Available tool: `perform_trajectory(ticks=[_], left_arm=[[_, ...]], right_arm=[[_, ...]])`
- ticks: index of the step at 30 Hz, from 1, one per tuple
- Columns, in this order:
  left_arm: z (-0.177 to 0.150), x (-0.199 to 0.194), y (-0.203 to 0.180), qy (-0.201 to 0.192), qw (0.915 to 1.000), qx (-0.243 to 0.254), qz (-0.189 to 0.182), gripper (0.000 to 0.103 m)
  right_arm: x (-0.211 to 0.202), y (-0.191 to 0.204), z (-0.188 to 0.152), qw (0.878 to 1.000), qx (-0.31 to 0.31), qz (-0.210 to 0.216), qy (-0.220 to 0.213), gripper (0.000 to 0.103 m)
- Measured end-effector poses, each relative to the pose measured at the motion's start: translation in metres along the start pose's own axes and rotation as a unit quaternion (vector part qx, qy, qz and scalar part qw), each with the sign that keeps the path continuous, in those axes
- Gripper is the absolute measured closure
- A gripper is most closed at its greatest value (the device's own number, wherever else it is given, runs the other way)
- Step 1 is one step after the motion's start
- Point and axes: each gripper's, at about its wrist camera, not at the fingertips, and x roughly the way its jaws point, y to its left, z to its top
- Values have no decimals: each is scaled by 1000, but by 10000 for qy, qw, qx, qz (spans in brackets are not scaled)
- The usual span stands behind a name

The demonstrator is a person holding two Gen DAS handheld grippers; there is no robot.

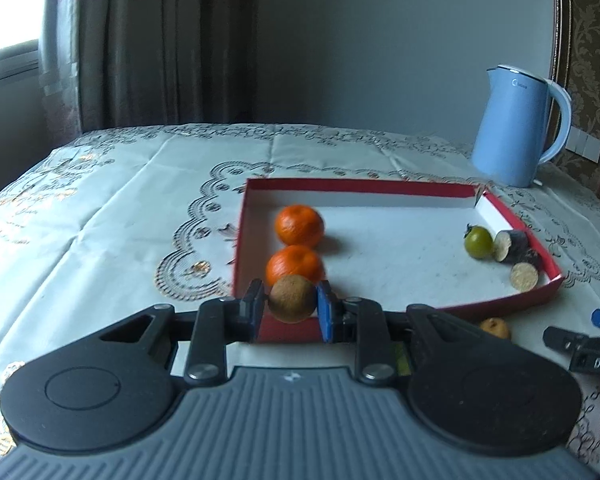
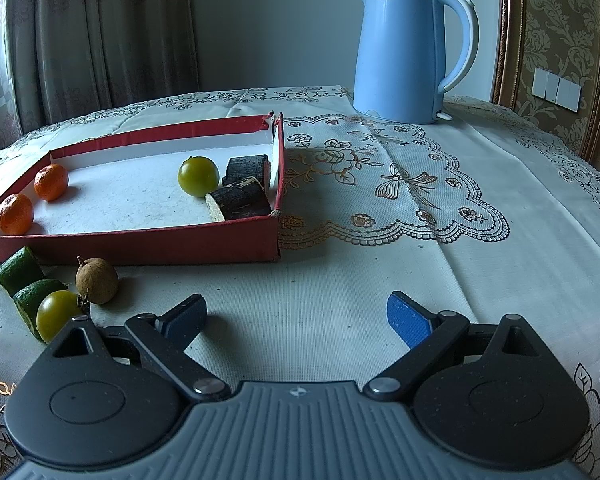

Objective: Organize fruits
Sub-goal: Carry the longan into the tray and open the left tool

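Note:
My left gripper [image 1: 291,304] is shut on a brown round fruit [image 1: 292,298], held just above the near wall of the red tray [image 1: 512,302]. Inside the tray lie two oranges [image 1: 299,225] [image 1: 295,266] at the left, and a green tomato [image 1: 479,241] with two dark cut pieces [image 1: 512,243] at the right. My right gripper [image 2: 296,322] stands open over bare cloth, nothing between its fingers. On the cloth left of it lie another brown fruit [image 2: 97,281], a green tomato [image 2: 57,315] and two green cut pieces [image 2: 19,270]. The tray [image 2: 132,246] shows in the right wrist view too.
A blue electric kettle [image 2: 404,52] stands at the back right of the table. The embroidered tablecloth [image 2: 380,200] covers the whole table. Curtains hang behind at the left, a patterned wall with switches at the right. A brown fruit [image 1: 495,327] lies outside the tray's near right.

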Motion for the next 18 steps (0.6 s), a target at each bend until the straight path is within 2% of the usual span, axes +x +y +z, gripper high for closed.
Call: perform_trajectory(ticks=[13,18], left_arm=[[35,42,-41,-112,9994,337,41,78],[40,64,-46,0,9994,312,127,78]], right_arm=[[0,0,0,10000,2,1,3,4],[0,0,0,10000,2,1,4,4]])
